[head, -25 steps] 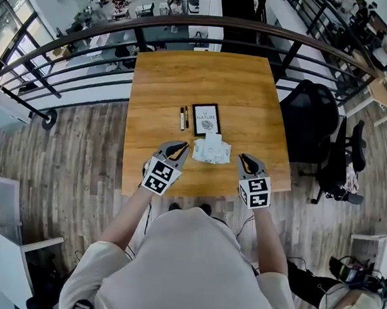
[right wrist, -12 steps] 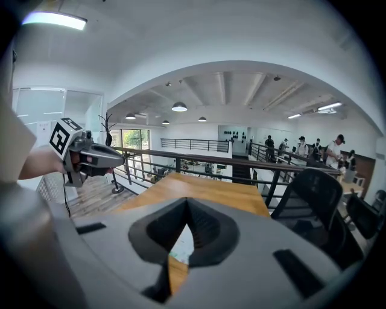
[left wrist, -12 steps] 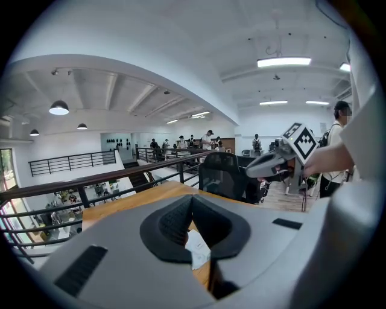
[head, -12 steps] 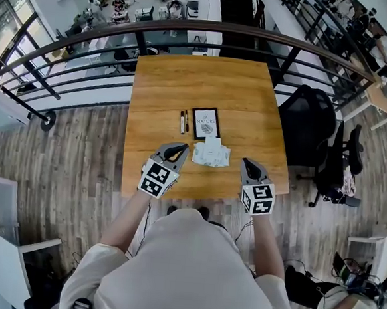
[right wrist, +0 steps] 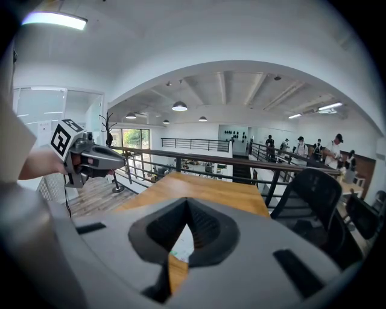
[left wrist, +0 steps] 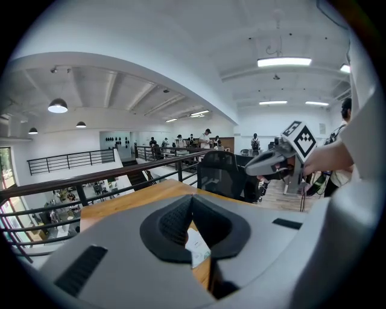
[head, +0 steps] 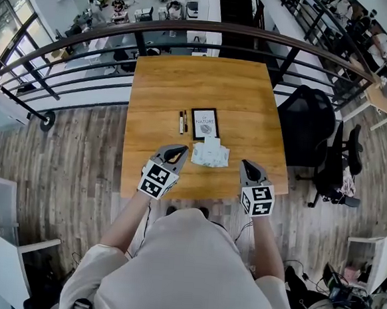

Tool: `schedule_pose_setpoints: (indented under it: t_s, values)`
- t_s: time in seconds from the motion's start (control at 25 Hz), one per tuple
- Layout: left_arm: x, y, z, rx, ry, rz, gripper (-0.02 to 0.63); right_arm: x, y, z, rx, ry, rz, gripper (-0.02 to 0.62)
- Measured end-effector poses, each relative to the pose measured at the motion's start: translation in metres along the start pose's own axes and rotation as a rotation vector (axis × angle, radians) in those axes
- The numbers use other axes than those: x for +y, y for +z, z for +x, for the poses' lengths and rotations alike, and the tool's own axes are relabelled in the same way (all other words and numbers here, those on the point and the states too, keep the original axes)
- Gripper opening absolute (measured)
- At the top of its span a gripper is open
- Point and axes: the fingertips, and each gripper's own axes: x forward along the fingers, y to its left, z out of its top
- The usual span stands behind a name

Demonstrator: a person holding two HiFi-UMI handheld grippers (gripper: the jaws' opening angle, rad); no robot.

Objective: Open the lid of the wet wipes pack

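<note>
In the head view, the wet wipes pack (head: 210, 155) lies just below centre frame on the wooden table (head: 199, 78). The left gripper (head: 178, 150) and right gripper (head: 245, 164) flank it without touching, both with jaws pressed together and holding nothing.

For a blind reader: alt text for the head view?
A person's left gripper and right gripper, both shut, flank a wipes pack near the front of a table. A card and two pens lie beyond it.
</note>
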Motion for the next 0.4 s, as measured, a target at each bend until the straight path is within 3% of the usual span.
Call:
schedule_pose_setpoints:
  t_s: [0.4]
  values:
    - [-0.0064, -0.0076, 0.0037, 0.011, -0.019, 0.011, -0.006, -0.0019, -0.0067, 0.0013, 0.004, -0.003, -0.007, 0.002]
